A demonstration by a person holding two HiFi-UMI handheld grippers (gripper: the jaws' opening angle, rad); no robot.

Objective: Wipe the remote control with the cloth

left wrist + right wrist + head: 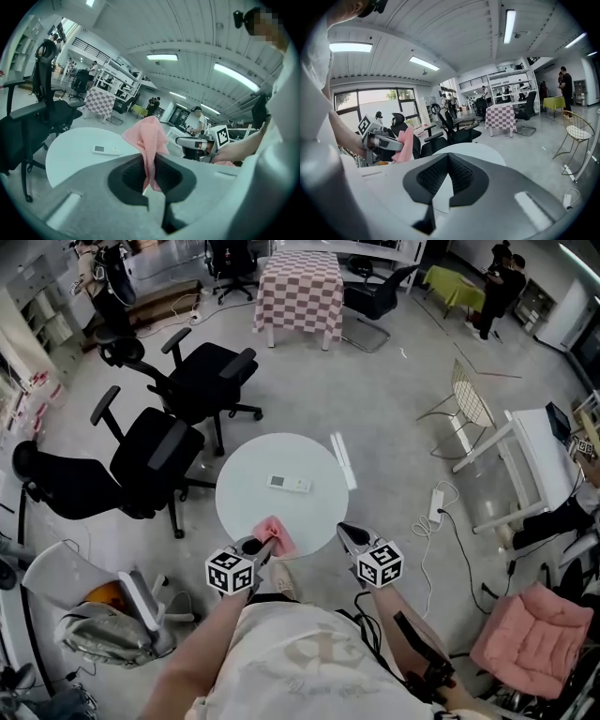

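Observation:
A white remote control (289,484) (107,150) lies near the middle of the round white table (244,512) (70,154). My left gripper (261,546) (149,164) is shut on a pink cloth (277,537) (149,138), held over the table's near edge; the cloth bunches up above the jaws. My right gripper (349,538) (446,180) is shut with nothing in it, at the table's near right edge. In the right gripper view the left gripper (401,145) and cloth (404,146) show at the left.
Black office chairs (178,399) stand left of and behind the table. A white power strip (437,504) with cable lies on the floor at the right, near a white desk (539,451). A checkered table (300,292) stands far back. A pink cushion (534,638) sits at the lower right.

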